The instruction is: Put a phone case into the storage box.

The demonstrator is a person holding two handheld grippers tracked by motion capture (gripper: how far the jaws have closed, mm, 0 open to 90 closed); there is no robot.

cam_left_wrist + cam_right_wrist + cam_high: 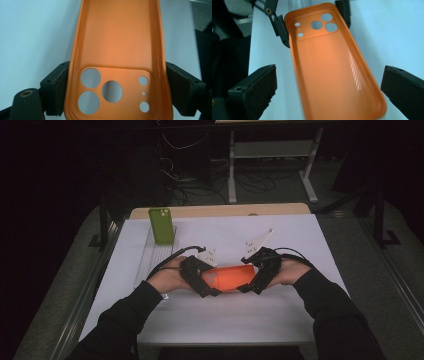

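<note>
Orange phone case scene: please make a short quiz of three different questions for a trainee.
1. True or false: the left tongs clamp the orange phone case at its camera-hole end.
2. The right tongs' jaws are: A) pressed on the case, B) open with a gap on each side.
3. What stands upright at the far left of the table?

Key: 1 true; 2 B; 3 a green phone.
</note>
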